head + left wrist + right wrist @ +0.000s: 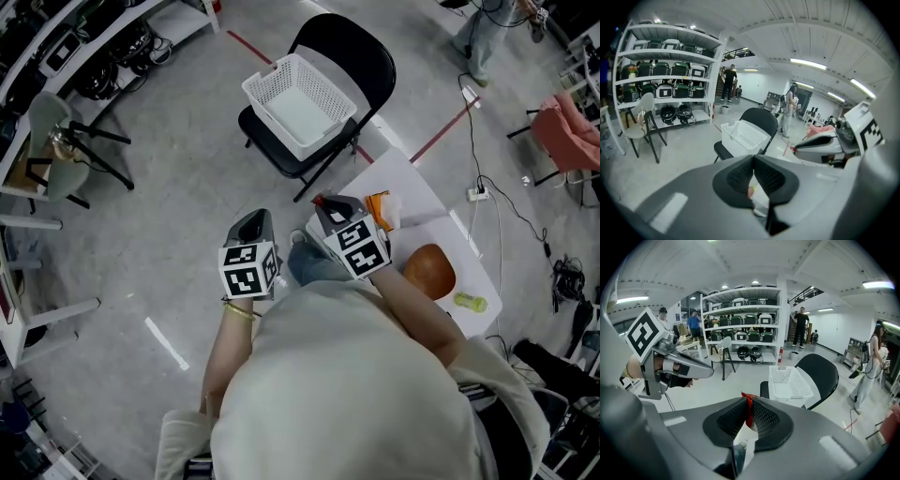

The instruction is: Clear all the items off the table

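Note:
My right gripper (323, 203) (749, 401) is shut on a thin red-edged packet (748, 405), whose white body hangs below the jaws. My left gripper (251, 221) (753, 159) is beside it over the floor, shut with nothing between its pads. Ahead of both stands a white mesh basket (300, 97) (742, 136) (789, 384) on a black folding chair (361, 56). Behind the grippers, the white table (417, 192) carries an orange packet (378, 208), a brown bowl (429, 271) and a small yellow item (471, 302).
A grey chair (52, 141) and shelving (670, 79) with helmets and cases are to the left. Cables and a power strip (478, 194) lie on the floor right of the table. People stand farther off (728, 82). A pink cloth (572, 131) hangs at the right.

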`<state>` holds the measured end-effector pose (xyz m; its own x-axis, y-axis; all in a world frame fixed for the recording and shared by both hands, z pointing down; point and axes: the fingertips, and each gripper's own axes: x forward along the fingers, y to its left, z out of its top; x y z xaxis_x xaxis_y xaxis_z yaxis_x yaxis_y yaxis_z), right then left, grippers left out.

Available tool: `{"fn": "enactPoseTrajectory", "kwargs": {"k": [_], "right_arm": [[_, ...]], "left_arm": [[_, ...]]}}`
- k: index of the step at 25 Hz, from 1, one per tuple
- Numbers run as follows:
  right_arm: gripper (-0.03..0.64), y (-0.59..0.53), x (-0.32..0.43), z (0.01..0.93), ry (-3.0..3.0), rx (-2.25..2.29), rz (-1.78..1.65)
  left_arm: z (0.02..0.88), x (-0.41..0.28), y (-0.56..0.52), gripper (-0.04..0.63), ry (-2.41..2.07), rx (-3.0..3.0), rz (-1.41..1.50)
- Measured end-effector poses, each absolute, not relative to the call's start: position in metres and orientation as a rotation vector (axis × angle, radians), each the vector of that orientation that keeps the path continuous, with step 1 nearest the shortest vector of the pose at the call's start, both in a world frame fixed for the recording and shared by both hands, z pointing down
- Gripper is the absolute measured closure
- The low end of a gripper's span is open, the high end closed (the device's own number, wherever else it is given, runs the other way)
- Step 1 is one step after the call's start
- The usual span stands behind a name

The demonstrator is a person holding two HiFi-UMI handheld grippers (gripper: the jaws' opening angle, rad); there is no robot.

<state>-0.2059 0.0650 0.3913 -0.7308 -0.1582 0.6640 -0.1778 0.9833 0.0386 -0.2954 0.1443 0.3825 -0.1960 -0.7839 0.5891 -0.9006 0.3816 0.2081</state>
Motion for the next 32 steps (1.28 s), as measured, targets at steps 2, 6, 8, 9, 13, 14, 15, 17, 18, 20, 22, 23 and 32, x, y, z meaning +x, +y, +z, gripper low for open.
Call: {"fn": "enactPoseTrajectory", "kwargs": {"k": [2, 6, 8, 9, 13, 14, 15, 17, 18, 20, 22, 23, 32], "right_arm": [[0.582, 0.051, -0.215, 0.391, -2.404, 0.238, 0.042], [0.583, 0.028, -0.232, 0.388, -2.407, 0.244, 0.052], [0.583, 0.016, -0.240, 0.388, -2.401, 0.246, 0.050], [0.582, 0.010, -0.244, 0.388, -2.402, 0.247, 0.051], [0.583, -0.010, -0.260, 0.389, -2.408, 0.246, 0.048], [0.583, -0.016, -0.263, 0.388, -2.407, 0.246, 0.046], [0.583, -0.021, -0.267, 0.387, -2.406, 0.247, 0.046], [0.583, -0.031, -0.275, 0.386, -2.410, 0.250, 0.043], [0.583, -0.036, -0.279, 0.386, -2.413, 0.251, 0.042], [0.582, -0.045, -0.289, 0.387, -2.416, 0.253, 0.043], [0.582, -0.054, -0.296, 0.388, -2.414, 0.257, 0.046], [0.583, -0.057, -0.298, 0.388, -2.413, 0.259, 0.046], [0.583, -0.081, -0.309, 0.395, -2.394, 0.289, 0.068]], "left_arm": [[0.383, -0.305, 0.131, 0.586, -2.018, 1.439, 0.244], [0.380, -0.322, 0.108, 0.586, -2.011, 1.435, 0.242], [0.380, -0.330, 0.096, 0.586, -2.009, 1.438, 0.242], [0.380, -0.334, 0.090, 0.585, -2.009, 1.440, 0.243], [0.378, -0.349, 0.069, 0.586, -2.010, 1.442, 0.242], [0.378, -0.352, 0.064, 0.585, -2.011, 1.442, 0.241], [0.378, -0.356, 0.059, 0.585, -2.012, 1.442, 0.240], [0.378, -0.363, 0.050, 0.586, -2.012, 1.443, 0.241], [0.378, -0.368, 0.045, 0.586, -2.011, 1.444, 0.243], [0.379, -0.376, 0.037, 0.585, -2.010, 1.445, 0.244], [0.380, -0.384, 0.029, 0.586, -2.011, 1.445, 0.242], [0.380, -0.387, 0.026, 0.584, -2.012, 1.444, 0.239], [0.387, -0.401, 0.001, 0.585, -1.981, 1.456, 0.241]]}}
